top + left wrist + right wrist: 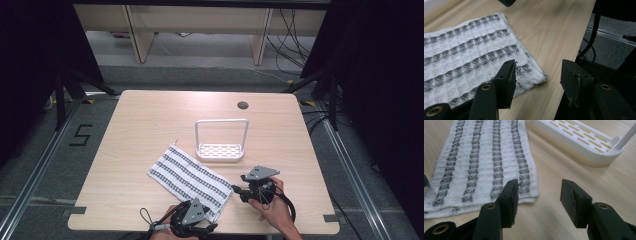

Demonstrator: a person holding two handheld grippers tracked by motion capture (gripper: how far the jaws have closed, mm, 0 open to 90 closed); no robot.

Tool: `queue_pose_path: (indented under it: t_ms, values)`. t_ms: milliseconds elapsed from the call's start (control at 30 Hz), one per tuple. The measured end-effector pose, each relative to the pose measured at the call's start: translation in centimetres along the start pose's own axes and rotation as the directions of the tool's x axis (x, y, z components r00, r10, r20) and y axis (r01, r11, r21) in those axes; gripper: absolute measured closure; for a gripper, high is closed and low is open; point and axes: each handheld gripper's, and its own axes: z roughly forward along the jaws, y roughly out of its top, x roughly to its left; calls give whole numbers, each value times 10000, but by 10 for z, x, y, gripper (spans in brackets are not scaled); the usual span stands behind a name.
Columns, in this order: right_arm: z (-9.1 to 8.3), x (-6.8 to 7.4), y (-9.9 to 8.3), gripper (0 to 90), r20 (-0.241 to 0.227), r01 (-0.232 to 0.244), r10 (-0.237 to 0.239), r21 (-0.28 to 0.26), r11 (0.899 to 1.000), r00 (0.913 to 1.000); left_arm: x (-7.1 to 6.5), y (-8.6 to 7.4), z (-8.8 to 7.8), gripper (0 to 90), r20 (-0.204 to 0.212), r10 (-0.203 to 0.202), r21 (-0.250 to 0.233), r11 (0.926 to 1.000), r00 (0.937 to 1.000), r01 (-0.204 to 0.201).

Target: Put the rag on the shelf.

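Note:
A folded white towel with dark grey stripes point(189, 177) lies slanted on the wooden table point(150, 115), its near end close to the front edge. My left gripper point(208, 226) sits at the towel's near corner, open; in the left gripper view point(537, 75) its left jaw rests over the towel's corner point(469, 55) and its right jaw hangs past the table edge. My right gripper point(239, 191) is open at the towel's right corner. In the right gripper view point(539, 195) the towel point(486, 157) lies just ahead of the left jaw, with bare wood between the jaws.
A white slotted rack with a tall hoop handle point(220, 149) stands just beyond the towel, its base point(576, 137) close ahead of my right gripper. A round cable hole point(243, 105) sits near the table's far edge. The front edge of the table is right under the left gripper.

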Motion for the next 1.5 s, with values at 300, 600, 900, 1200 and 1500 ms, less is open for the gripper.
queue_pose_path:
  t_ms: [300,600,900,1200,1500]
  values:
    - [11,1,6,512,-126,195,-192,241,9995,9997,3,0,9,544,43,319,435,9985,9995,-321]
    - [25,2,7,536,-206,232,-222,541,9983,9995,7,-1,11,619,-35,479,554,9973,9988,-477]
    - [30,1,6,635,-580,22,34,955,9954,9983,10,-3,12,788,-320,211,396,9990,9993,-198]
    - [27,2,4,817,-616,-670,733,989,9928,9954,12,-2,10,843,-308,327,379,9988,9990,-315]
    - [15,1,10,865,-1134,-786,794,113,9968,9904,12,4,0,856,-82,137,-124,9998,9999,-138]
